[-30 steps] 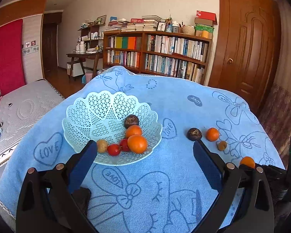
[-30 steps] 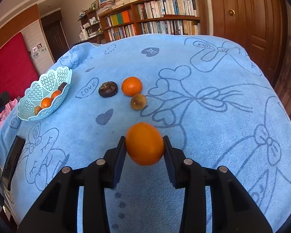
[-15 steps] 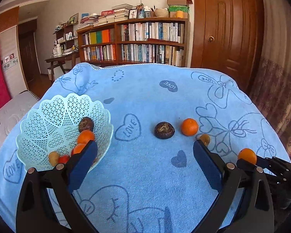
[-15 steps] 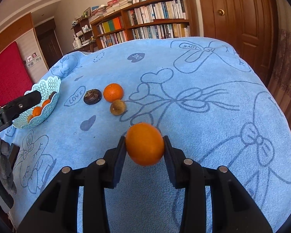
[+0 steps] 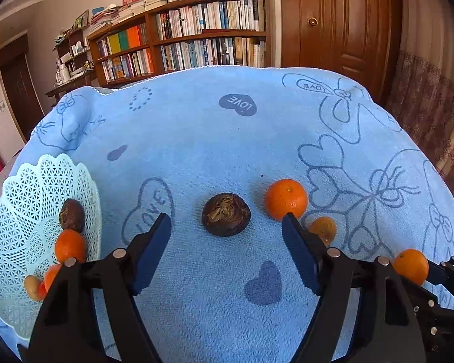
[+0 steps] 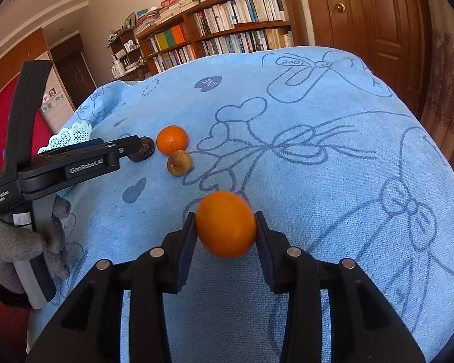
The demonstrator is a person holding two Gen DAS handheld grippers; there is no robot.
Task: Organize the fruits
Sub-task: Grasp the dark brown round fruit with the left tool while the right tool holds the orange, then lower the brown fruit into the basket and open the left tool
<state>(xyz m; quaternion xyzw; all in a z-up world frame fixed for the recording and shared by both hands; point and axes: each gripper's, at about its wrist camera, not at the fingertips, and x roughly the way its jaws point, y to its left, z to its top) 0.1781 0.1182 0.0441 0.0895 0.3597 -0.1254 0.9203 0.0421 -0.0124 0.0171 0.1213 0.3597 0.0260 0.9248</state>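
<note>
An orange sits clenched in my right claw above the blue cloth. My left claw gapes released around the dark fruit on the cloth, the basket at far left.

Left black two-finger gripper: jaws wide apart, nothing between them, held by a grey-gloved hand. Right black two-finger gripper: jaws clamped on a load.

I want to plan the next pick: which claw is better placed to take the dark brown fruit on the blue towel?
Probably the left claw: it is open and the dark fruit lies just ahead between its fingers. The right claw is shut on an orange.
</note>
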